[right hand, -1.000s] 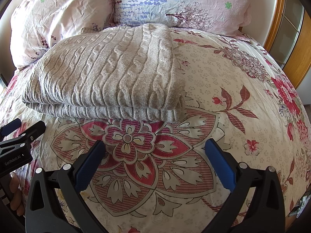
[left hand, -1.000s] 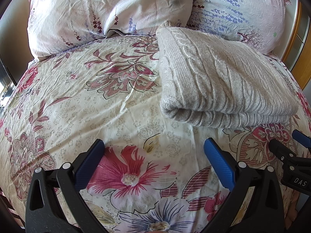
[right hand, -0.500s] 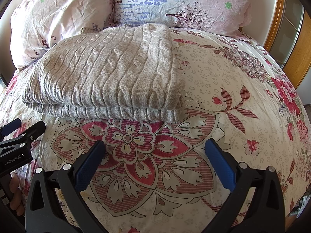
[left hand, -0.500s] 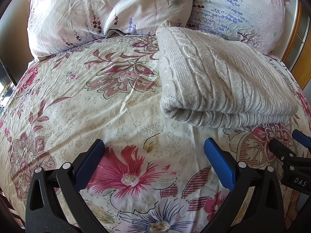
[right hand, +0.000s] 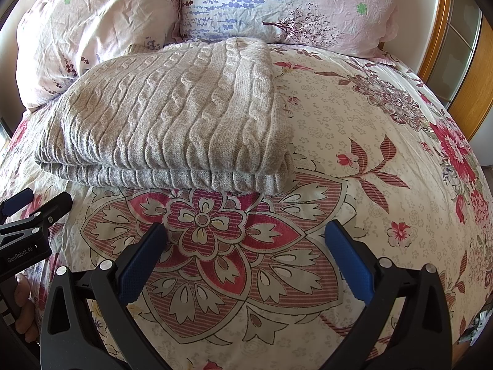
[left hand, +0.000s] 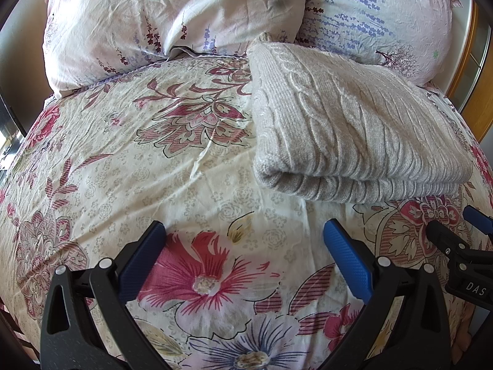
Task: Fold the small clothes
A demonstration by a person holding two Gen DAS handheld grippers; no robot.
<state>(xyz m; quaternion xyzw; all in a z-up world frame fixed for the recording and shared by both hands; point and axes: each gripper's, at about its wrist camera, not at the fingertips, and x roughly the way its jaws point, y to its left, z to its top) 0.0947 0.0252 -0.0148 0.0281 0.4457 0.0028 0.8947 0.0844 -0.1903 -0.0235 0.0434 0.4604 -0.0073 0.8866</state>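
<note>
A: The sweater [left hand: 348, 129] looks fully folded, a neat block on the bed cover [left hand: 154, 166] just below the pillows [left hand: 172, 18]. Little seems left.

B: Its long side runs left to right, open edges toward the grippers. The left gripper [left hand: 243, 256] and right gripper [right hand: 243, 256] hang spread wide, empty, just short of it.

Bright daylight, soft shadow under the folded sweater [left hand: 348, 129], sharp focus throughout, strong fisheye bending (dark vignette at the corners), no glare.
</note>
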